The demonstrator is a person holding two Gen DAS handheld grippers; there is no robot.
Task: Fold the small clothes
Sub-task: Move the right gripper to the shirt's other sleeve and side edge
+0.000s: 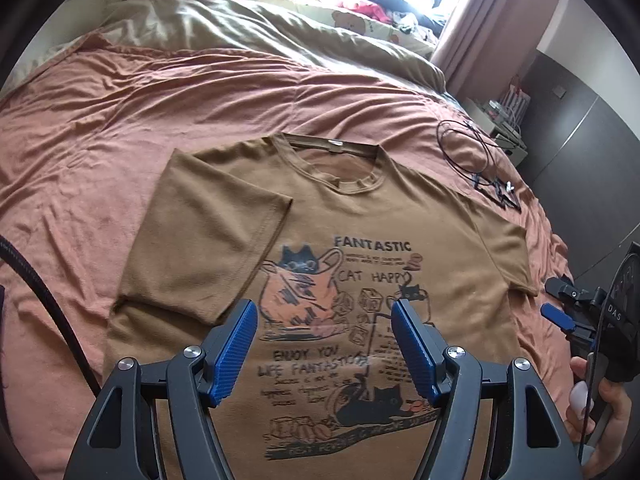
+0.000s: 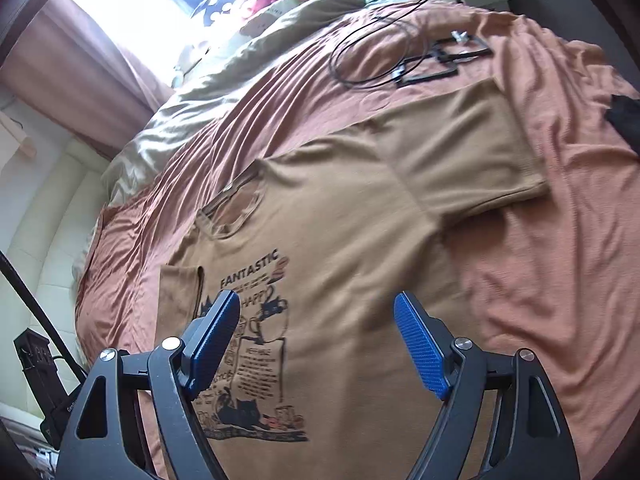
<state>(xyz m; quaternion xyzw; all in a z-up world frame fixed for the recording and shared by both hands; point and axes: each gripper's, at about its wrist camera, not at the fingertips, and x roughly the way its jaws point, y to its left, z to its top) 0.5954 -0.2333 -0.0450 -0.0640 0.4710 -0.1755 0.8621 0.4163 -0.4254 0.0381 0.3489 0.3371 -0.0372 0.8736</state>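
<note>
A brown T-shirt (image 1: 448, 236) with a cat print and the word FANTASTIC lies face up on the orange bedsheet (image 1: 100, 120). Its left sleeve (image 1: 208, 236) is folded inward over the chest; the other sleeve (image 2: 472, 152) lies spread out flat. My left gripper (image 1: 324, 312) hovers open above the print, with nothing between its blue pads (image 1: 236, 352). My right gripper (image 2: 318, 304) hangs open over the shirt's (image 2: 360, 240) middle, also empty. In the left wrist view the right gripper (image 1: 560, 312) shows at the right edge, held by a hand (image 1: 604, 412).
A black cable loop and a flat black frame (image 1: 480, 164) lie on the sheet beyond the shirt's right shoulder. An olive duvet (image 1: 240, 28) is bunched at the head of the bed, with plush toys and clothes by the window. A black object (image 2: 626, 120) sits at the bed's right edge.
</note>
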